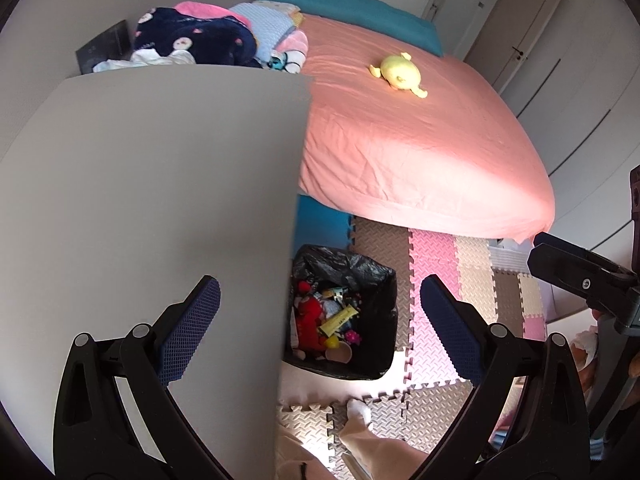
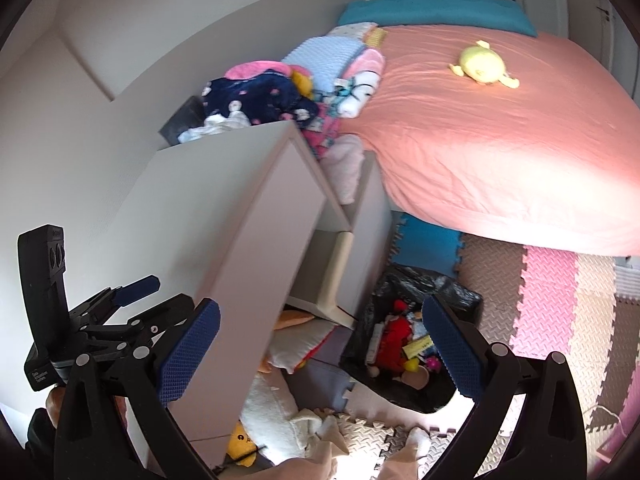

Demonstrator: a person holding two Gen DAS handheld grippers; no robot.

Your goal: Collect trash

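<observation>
Both my left gripper and right gripper gape empty, cabinet hiding the trash bin's nine-o'clock edge

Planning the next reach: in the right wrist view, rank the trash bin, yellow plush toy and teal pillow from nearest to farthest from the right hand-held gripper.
1. Trash bin, on the floor just ahead of the right hand-held gripper.
2. Yellow plush toy, mid-bed.
3. Teal pillow, at the bed's far end.

bin partly behind shelf top, its trash too jumbled to identify
</observation>
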